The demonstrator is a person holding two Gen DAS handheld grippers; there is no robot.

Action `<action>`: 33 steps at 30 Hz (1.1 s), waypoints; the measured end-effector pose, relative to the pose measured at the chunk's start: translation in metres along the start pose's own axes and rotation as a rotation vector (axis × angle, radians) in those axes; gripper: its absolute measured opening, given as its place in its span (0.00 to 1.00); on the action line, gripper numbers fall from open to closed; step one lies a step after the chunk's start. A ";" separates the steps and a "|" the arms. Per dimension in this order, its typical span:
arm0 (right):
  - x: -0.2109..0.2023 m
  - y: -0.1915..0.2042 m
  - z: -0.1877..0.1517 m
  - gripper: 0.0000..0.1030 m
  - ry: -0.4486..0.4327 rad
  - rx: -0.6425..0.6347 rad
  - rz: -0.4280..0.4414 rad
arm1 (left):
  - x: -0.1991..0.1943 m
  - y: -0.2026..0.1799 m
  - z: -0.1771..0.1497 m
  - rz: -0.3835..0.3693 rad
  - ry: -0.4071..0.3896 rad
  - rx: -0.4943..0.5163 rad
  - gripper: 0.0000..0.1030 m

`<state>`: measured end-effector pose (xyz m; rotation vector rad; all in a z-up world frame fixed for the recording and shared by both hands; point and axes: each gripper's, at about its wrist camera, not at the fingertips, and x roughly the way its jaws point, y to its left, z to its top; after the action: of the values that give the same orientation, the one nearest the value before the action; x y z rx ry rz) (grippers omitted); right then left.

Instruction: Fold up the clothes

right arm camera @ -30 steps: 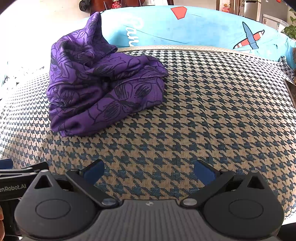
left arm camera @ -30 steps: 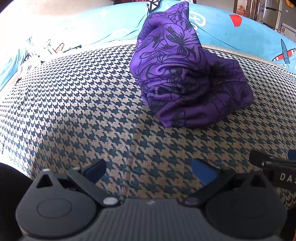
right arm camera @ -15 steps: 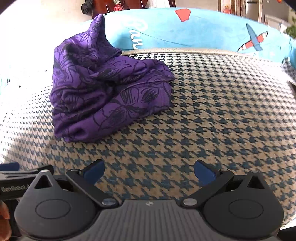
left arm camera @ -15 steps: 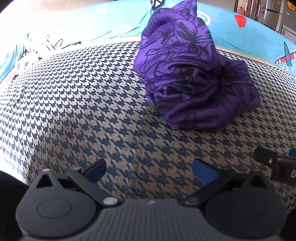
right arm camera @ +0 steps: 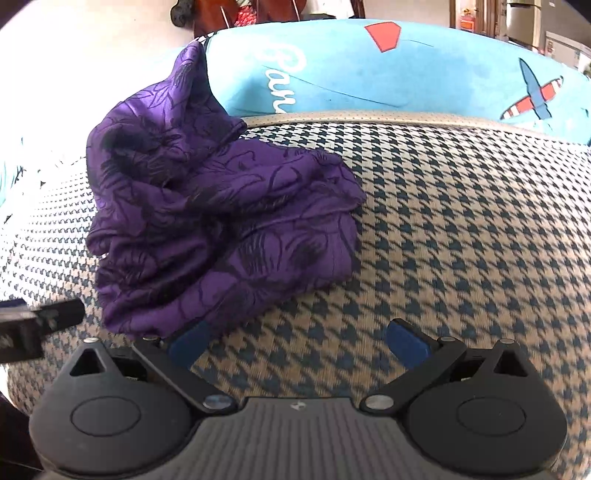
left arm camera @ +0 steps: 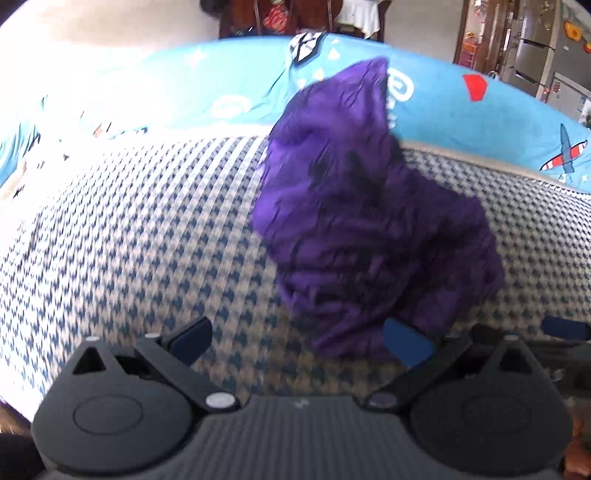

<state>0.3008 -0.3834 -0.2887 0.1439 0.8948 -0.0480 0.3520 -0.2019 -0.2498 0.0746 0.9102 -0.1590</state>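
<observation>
A crumpled purple garment (left arm camera: pixel 369 236) with a dark floral print lies heaped on a houndstooth-patterned cushion (left arm camera: pixel 147 229). The same garment (right arm camera: pixel 221 206) fills the left half of the right wrist view. My left gripper (left arm camera: pixel 299 339) is open, its right pad at the heap's near edge. My right gripper (right arm camera: pixel 299 341) is open too, with its left pad touching the cloth's lower hem. Nothing is held between either pair of fingers. The left gripper's body (right arm camera: pixel 29 328) shows at the left edge of the right wrist view.
A light-blue cover (right arm camera: pixel 406 74) printed with planes and lettering runs behind the cushion (right arm camera: pixel 461 240). Dark wooden furniture (left arm camera: pixel 288 18) and a fridge (left arm camera: pixel 546 44) stand farther back. Bare cushion surface lies to the right of the heap.
Both grippers have moved forward to the purple heap, which now looks larger and reaches their pads. The left view is motion-blurred. Both stayed open.
</observation>
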 end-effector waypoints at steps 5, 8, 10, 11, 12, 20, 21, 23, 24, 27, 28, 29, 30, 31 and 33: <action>0.013 -0.007 0.016 0.96 0.020 0.002 0.018 | 0.004 -0.017 0.028 0.016 -0.020 0.020 1.00; 0.020 -0.014 0.025 0.96 0.029 0.041 0.025 | 0.011 -0.025 0.045 0.042 -0.028 0.036 1.00; 0.021 -0.019 0.030 0.96 0.020 0.069 0.021 | 0.014 -0.029 0.054 0.047 -0.040 0.051 1.00; 0.021 -0.020 0.032 0.96 0.015 0.072 0.021 | 0.015 -0.029 0.056 0.048 -0.044 0.062 1.00; 0.022 -0.021 0.035 0.96 0.012 0.073 0.018 | 0.016 -0.030 0.059 0.052 -0.045 0.071 1.00; 0.031 -0.024 0.049 0.90 0.012 0.104 0.009 | 0.035 -0.031 0.059 0.089 -0.041 0.126 1.00; 0.032 -0.024 0.050 0.90 0.013 0.103 0.006 | 0.037 -0.031 0.058 0.095 -0.045 0.133 1.00; 0.037 -0.023 0.053 0.89 0.018 0.102 -0.003 | 0.040 -0.031 0.056 0.104 -0.050 0.145 1.00; 0.039 -0.023 0.055 0.88 0.021 0.103 -0.006 | 0.042 -0.031 0.055 0.106 -0.051 0.151 1.00; 0.045 -0.022 0.057 0.87 0.028 0.110 -0.013 | 0.048 -0.027 0.052 0.108 -0.053 0.166 1.00; 0.046 -0.021 0.058 0.87 0.030 0.110 -0.013 | 0.050 -0.026 0.051 0.112 -0.056 0.171 1.00; 0.048 -0.020 0.058 0.86 0.032 0.109 -0.014 | 0.052 -0.025 0.050 0.114 -0.060 0.174 1.00; 0.050 -0.019 0.059 0.85 0.035 0.109 -0.016 | 0.053 -0.022 0.050 0.111 -0.064 0.171 1.00; 0.052 -0.018 0.059 0.85 0.036 0.108 -0.017 | 0.054 -0.019 0.050 0.107 -0.068 0.165 1.00; 0.056 -0.017 0.060 0.82 0.041 0.108 -0.018 | 0.057 -0.012 0.050 0.102 -0.070 0.137 1.00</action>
<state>0.3807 -0.4080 -0.2968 0.2376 0.9350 -0.1108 0.4236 -0.2264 -0.2644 0.2408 0.8234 -0.1278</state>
